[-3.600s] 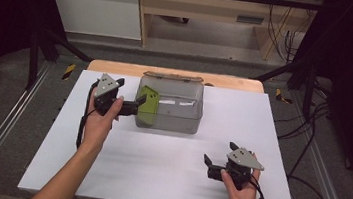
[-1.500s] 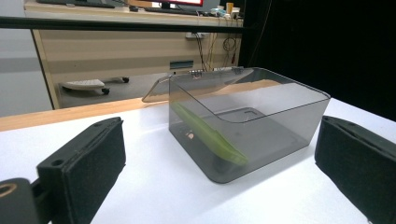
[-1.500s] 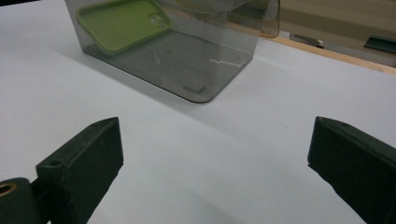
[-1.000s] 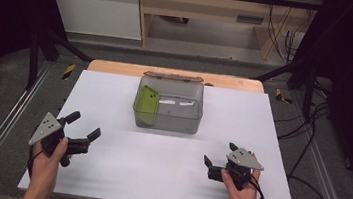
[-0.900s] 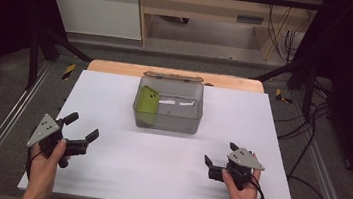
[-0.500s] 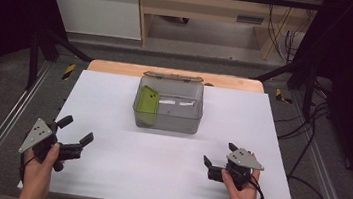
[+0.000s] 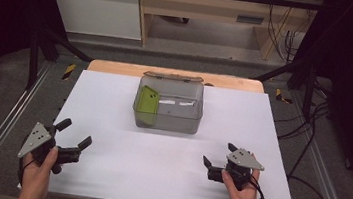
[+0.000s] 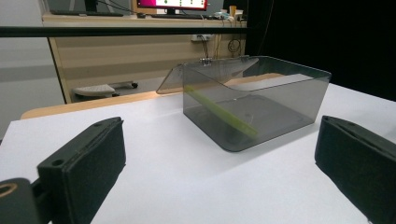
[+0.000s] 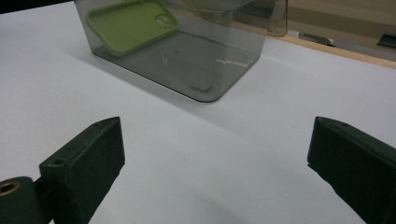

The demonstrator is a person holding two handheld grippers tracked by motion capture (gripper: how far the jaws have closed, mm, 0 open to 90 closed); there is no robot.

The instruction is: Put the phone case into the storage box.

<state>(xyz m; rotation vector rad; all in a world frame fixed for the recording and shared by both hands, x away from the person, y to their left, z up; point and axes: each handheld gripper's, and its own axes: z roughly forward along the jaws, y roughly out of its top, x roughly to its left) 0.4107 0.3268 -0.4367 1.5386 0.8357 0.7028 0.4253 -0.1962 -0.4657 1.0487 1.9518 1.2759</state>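
From the high view, my left gripper [image 7: 73,140] rests low over the near left corner of the white surface [image 7: 106,172], its jaws spread apart with nothing between them. My right gripper [image 7: 217,160] sits at the near right, jaws also apart and empty, pointing left. Both are well apart from the box [image 7: 166,123], a smoky clear bin standing at the middle of the far half of the surface, its lid [image 7: 173,76] tipped back behind it. A green phone case [image 7: 147,101] leans tilted against the box's left wall, inside it.

In the left gripper view, my 2 black jaws stand wide apart at the bottom corners, bare surface [image 8: 187,186] between them. Ahead is the box [image 8: 289,93], with the case [image 8: 224,114] seen edge-on as a thin green strip slanting down to the floor of the box.

In the right gripper view, my jaws are again wide apart over the surface [image 9: 210,177]. The box [image 9: 233,60] stands beyond, and the case [image 9: 130,25] shows its back through the wall, camera cut-out toward the right.
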